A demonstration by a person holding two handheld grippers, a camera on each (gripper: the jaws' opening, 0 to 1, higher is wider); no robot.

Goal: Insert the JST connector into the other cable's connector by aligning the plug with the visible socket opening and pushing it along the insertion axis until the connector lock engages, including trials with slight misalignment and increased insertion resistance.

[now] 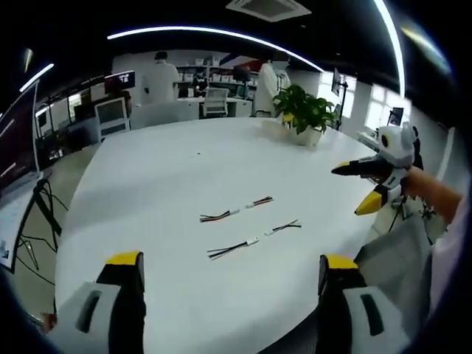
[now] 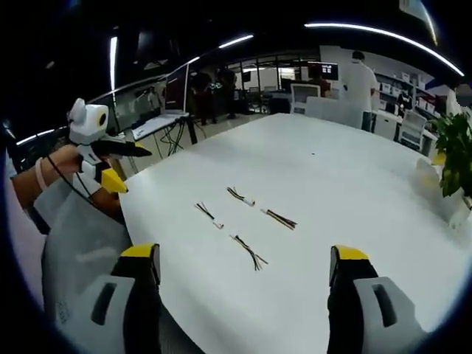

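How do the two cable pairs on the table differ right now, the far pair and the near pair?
In the left gripper view, the far pair shows reddish wires, while the near pair looks mostly dark. The far pair lies farther up the white table; the near pair lies closer to the open left claw. Both pairs lie end to end with a small gap, unplugged, white connectors facing each other, and neither is held.

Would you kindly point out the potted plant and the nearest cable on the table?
potted plant (image 1: 304, 109), left gripper view, on its green leaves.
nearest cable (image 1: 232, 248), left gripper view, on its dark wires near the white connector.
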